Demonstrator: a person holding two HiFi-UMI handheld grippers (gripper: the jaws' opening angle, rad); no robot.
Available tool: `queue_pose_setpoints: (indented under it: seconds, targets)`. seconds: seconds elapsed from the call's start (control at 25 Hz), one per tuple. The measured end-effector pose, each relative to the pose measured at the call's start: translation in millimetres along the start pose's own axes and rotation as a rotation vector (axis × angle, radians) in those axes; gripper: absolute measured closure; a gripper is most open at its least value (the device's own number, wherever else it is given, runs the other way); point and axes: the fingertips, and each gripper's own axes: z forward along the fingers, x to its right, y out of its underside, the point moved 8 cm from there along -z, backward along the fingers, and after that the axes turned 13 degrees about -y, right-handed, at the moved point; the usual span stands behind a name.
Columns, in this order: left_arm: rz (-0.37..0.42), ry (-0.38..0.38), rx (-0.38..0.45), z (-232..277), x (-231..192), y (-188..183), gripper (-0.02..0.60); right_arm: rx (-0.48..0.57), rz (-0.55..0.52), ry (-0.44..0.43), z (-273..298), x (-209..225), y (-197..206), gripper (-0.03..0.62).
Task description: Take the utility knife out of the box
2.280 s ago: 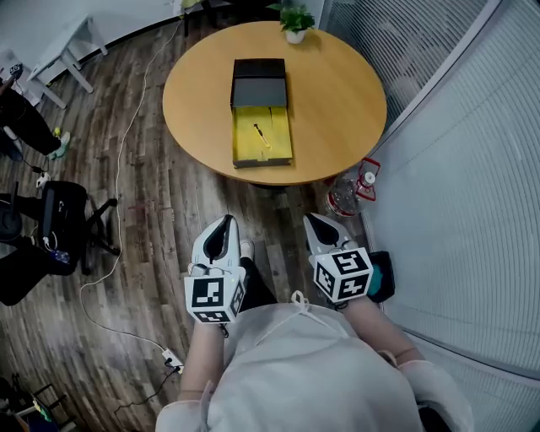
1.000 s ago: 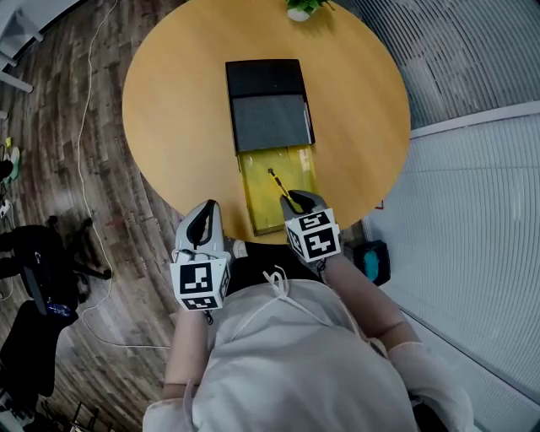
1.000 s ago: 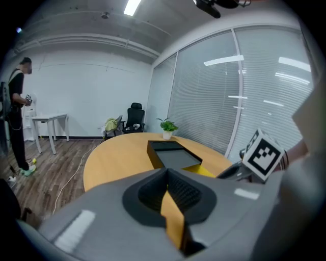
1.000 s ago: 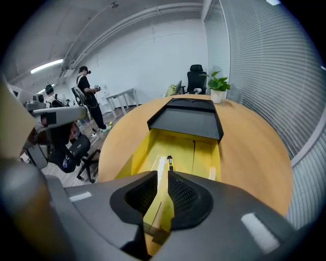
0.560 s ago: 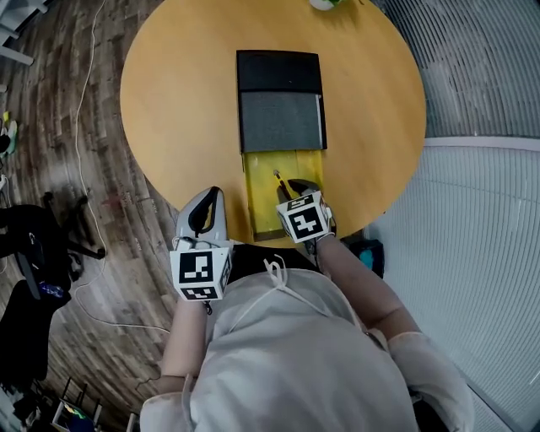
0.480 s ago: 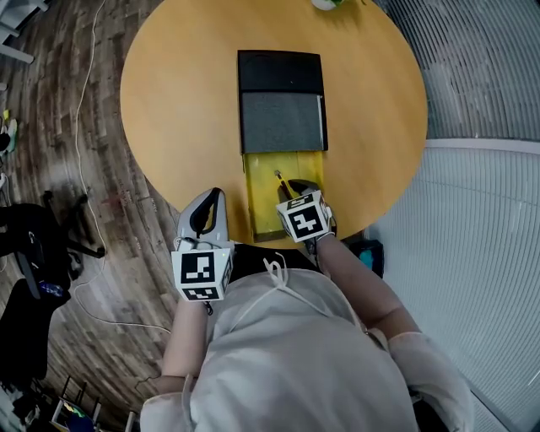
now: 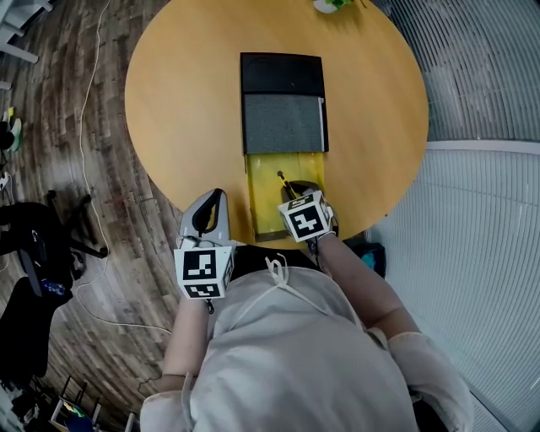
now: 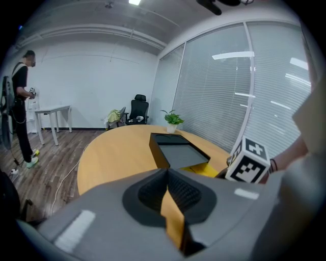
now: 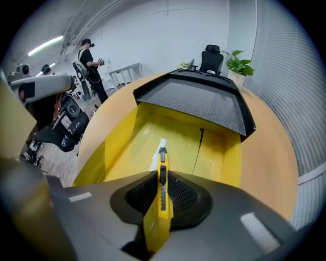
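An open box lies on the round wooden table: a yellow-lined tray near me and a black lid with grey foam behind it. The yellow utility knife lies in the tray, its tip pointing towards the lid. My right gripper points steeply down into the tray. Its jaws have just been closing, and its pads now press on the knife body. My left gripper hangs at the table's near edge, left of the box, shut with nothing held.
A potted plant stands at the table's far edge. Glass walls with blinds run along the right. Office chairs and a cable are on the wood floor at left. A person stands by a far white desk.
My right gripper has sunk into the yellow tray and settled over the knife's rear end. The left gripper has edged a little closer to the table's edge.
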Motion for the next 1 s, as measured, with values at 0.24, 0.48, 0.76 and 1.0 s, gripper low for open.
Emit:
queue_pose_setpoints:
  seconds: [0.24,0.48,0.76,1.0]
  targets:
    - [0.016,0.007,0.026,-13.3,9.6,-7.3,0.575,0.129,0.028,-0.007,-37.0,-9.3,-6.4,0.531]
    - [0.056,0.030,0.104,-22.0,21.7,-29.5,0.575,0.298,0.020,-0.007,-82.6,-16.8,-26.2,0.531]
    - [0.090,0.033,0.216,-43.5,28.1,-68.6,0.575,0.514,-0.009,0.009,-154.8,-29.6,-41.8,0.531]
    - [0.109,0.042,0.362,-67.9,37.0,-120.6,0.575,0.697,-0.041,0.034,-215.0,-36.4,-54.6,0.531]
